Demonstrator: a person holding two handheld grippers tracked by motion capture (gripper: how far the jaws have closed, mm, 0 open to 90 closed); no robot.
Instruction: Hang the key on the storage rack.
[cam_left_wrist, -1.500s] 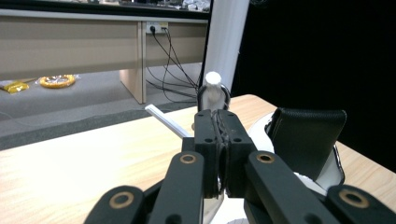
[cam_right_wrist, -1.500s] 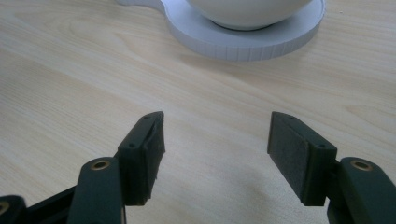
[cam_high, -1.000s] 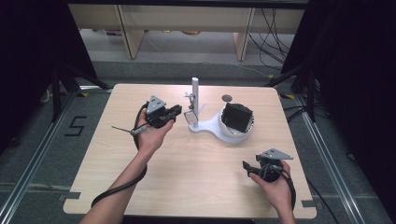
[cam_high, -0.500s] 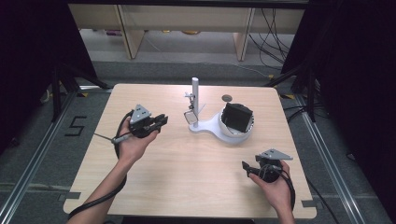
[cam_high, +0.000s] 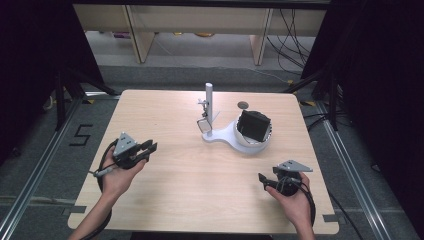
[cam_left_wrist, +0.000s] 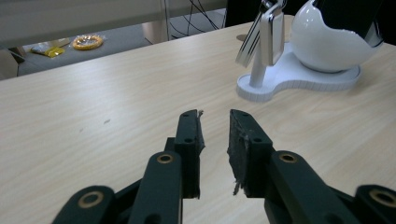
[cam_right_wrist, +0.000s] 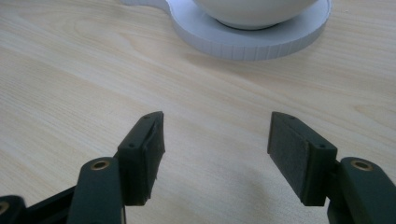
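From above, the left gripper (cam_high: 148, 148) and right gripper (cam_high: 261, 179) hover well apart over the wooden counter (cam_high: 165, 115), both short of the white stand (cam_high: 222, 134); the left gripper view shows its jaws just opening, empty; the right gripper view shows wide, empty jaws.

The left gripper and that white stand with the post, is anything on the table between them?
No. Between the left gripper and the white stand there is just bare wooden table. The high view and the left gripper view both show that.
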